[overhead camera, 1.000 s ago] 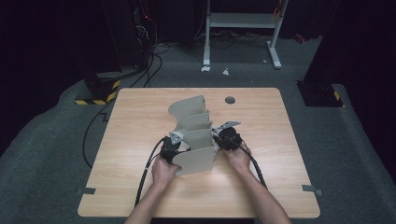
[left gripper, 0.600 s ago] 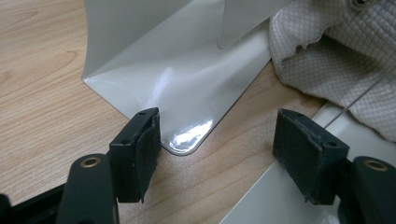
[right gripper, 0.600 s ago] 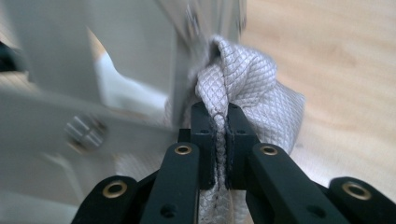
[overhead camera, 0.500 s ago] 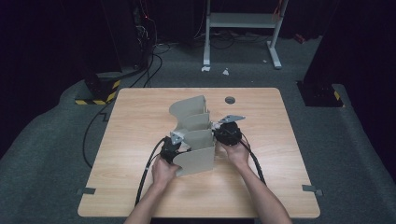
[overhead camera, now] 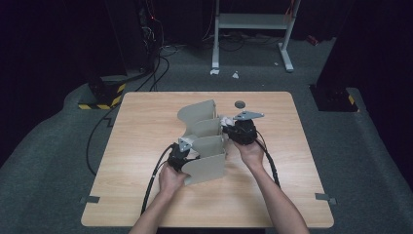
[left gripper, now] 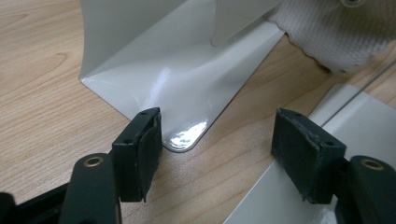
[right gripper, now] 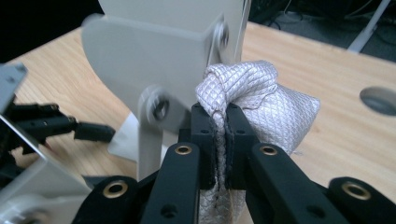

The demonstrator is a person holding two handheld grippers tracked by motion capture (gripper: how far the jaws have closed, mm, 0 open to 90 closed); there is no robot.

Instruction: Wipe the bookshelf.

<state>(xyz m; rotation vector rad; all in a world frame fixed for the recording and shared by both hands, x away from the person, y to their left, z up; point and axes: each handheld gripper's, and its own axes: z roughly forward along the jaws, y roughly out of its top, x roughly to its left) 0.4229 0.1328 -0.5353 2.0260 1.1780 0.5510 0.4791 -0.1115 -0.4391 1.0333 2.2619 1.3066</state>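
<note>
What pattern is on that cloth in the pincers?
The cloth is whitish with a fine diamond quilted weave, clearest in the right gripper view.

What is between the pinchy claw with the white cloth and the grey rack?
Nothing visible. The right gripper has its jaws shut on the cloth, and the cloth already sits right against the rack's upright divider, with no other object between them.

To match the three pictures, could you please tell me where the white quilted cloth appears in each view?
High view: white quilted cloth at centre, right of the beige metal file rack.
Left gripper view: top right corner.
Right gripper view: centre, pinched in the right claw.
Shared landmark: the rack.
</note>
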